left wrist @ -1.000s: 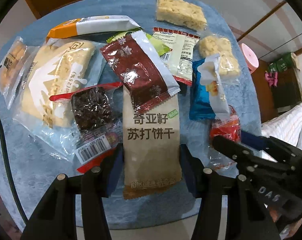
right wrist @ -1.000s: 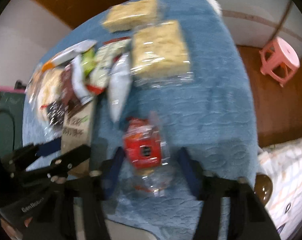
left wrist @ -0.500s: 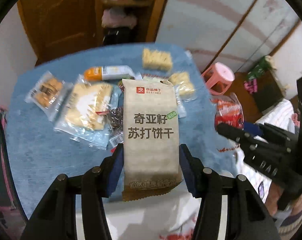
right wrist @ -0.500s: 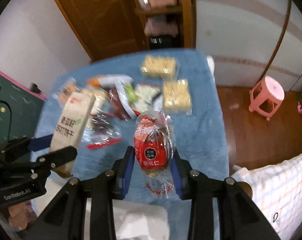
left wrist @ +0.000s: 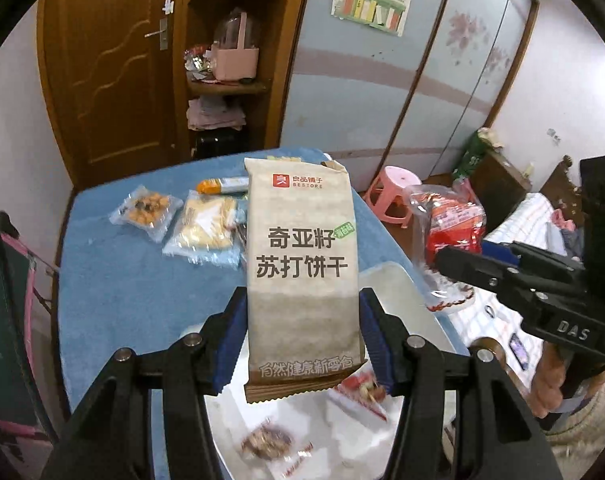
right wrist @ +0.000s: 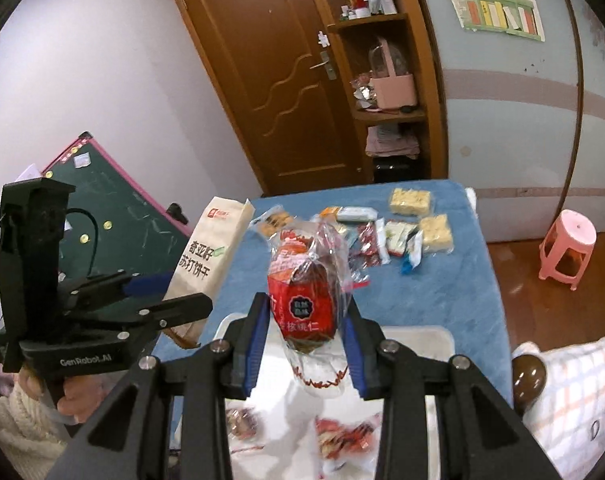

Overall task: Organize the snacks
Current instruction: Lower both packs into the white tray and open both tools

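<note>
My left gripper [left wrist: 302, 320] is shut on the lower part of a brown soda-cracker packet [left wrist: 302, 240] and holds it upright in the air. My right gripper [right wrist: 306, 320] is shut on a red nut snack in a clear wrapper [right wrist: 302, 292], also lifted. Both packets hang over a white tray [left wrist: 390, 280] at the near end of the blue table [right wrist: 442, 292]. In the right wrist view the left gripper [right wrist: 186, 290] sits to the left with the cracker packet [right wrist: 210, 252]. In the left wrist view the right gripper [left wrist: 462, 254] shows at the right with the red snack [left wrist: 450, 220].
Several loose snack packets [right wrist: 406, 236] lie at the far end of the table. Small wrapped snacks [right wrist: 342, 436] lie inside the tray. A pink stool [right wrist: 566, 248] stands on the floor to the right. A green board [right wrist: 122, 216] leans at the left.
Both grippers have risen and pulled back from the snack pile, carrying their packets. The right gripper closed on the red snack, which lay on the cloth before. The white tray has come into view below.
</note>
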A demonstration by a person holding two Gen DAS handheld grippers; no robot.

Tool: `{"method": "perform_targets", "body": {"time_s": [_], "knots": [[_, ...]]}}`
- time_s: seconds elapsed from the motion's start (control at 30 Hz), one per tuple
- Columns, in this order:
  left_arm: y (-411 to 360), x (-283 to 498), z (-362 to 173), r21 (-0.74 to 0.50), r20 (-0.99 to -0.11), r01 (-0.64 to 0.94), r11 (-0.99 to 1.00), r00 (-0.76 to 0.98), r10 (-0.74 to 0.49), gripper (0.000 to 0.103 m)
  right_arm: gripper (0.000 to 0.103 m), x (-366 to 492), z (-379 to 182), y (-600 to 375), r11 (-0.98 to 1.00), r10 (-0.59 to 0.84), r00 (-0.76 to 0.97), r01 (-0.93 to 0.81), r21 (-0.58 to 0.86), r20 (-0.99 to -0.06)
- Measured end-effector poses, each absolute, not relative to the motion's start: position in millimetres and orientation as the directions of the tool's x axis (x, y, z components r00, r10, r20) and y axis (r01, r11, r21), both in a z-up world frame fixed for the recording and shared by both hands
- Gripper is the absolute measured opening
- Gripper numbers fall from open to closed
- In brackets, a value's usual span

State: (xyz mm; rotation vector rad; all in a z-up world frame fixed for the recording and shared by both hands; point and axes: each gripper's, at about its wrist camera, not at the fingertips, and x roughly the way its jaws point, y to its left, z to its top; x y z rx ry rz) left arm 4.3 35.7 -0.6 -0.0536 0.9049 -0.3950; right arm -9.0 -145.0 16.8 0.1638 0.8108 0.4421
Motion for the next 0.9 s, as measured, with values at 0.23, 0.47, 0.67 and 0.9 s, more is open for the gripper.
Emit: {"method": "perform_targets", "body": {"time_s": [0.23, 0.47, 0.67, 0.9], "knots": [[40.9, -18.4, -40.0, -0.197, -0.807, 0.280, 0.940, 0.499, -0.318, 0.053, 0.036, -25.3, -15.1, -137.6, 0.911, 0.410, 0.542, -0.281, 0.302, -0.734], [32.5, -18.5, -87.1, -0.224, -0.872, 0.258, 0.940, 0.377, -0.311, 0.053, 0.036, -36.4, -38.4, -124.2, 0.931, 0.360, 0.499, -0.253, 0.265, -0.789], [33.2, -16.6, -102.3, -0.235, -0.885, 0.235, 0.943, 0.350, -0.307, 0.053, 0.038, -34.8, -57.5, -113.1, 0.940, 0.328, 0.449, -0.245, 0.238, -0.831], [36.5, -13.4, -109.8, -0.243, -0.891, 0.220, 0.945, 0.334, -0.307, 0.054, 0.048, -31.3, -67.9, -108.7, 0.946, 0.311, 0.420, -0.221, 0.237, -0.853]]}}
